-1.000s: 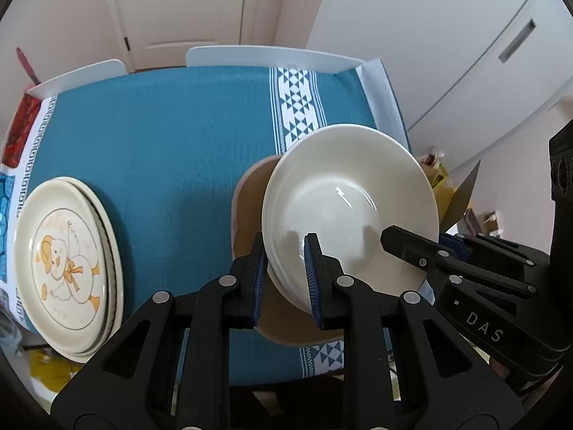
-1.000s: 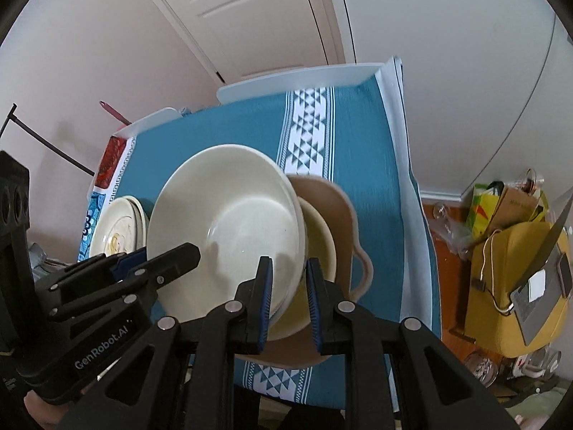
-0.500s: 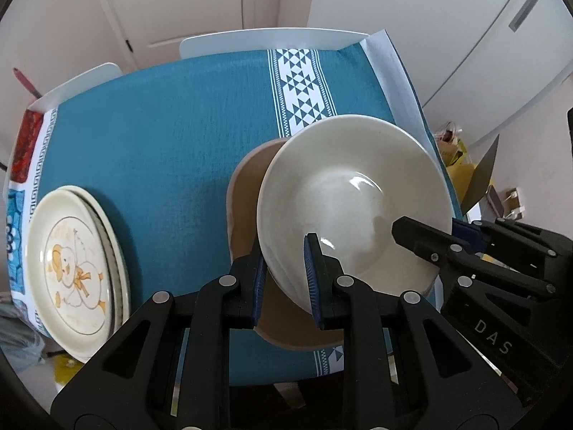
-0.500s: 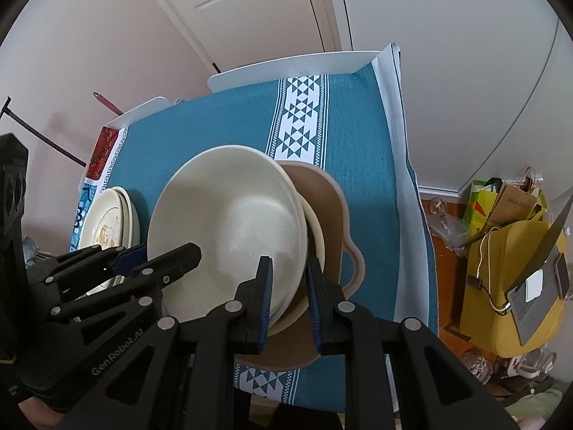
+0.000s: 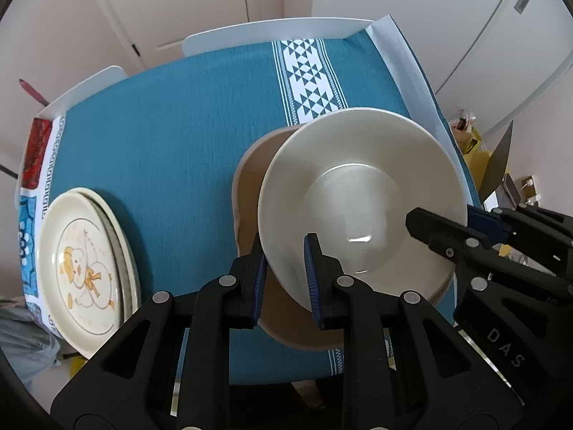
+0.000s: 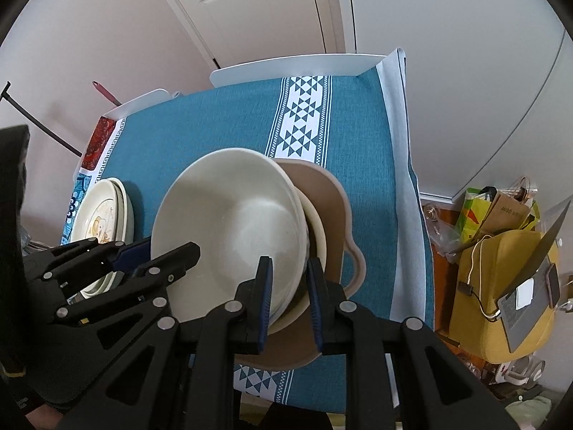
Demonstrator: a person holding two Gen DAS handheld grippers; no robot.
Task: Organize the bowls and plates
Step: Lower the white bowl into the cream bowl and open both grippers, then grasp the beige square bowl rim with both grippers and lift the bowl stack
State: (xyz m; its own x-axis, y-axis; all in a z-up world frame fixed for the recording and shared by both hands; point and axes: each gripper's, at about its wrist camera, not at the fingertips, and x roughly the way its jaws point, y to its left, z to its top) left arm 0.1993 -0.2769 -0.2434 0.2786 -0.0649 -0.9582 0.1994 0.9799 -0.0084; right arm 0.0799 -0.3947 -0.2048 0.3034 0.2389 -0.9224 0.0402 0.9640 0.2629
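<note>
Two grippers are on one bowl. Your left gripper has its fingers clamped on the near-left rim of the cream bowl, one pad inside the bowl and one outside. Your right gripper pinches the bowl's opposite rim the same way, its pads closed against the wall.

The cream bowl sits tilted above a second cream bowl, whose rim shows just under it on the right; whether the two touch cannot be told. Both are over a tan dish with a handle, which lies on the teal tablecloth.

Well to the left, near the cloth's edge, a stack of plates rests flat, the top one printed with a duck. A white patterned band runs across the cloth beyond the bowls.
</note>
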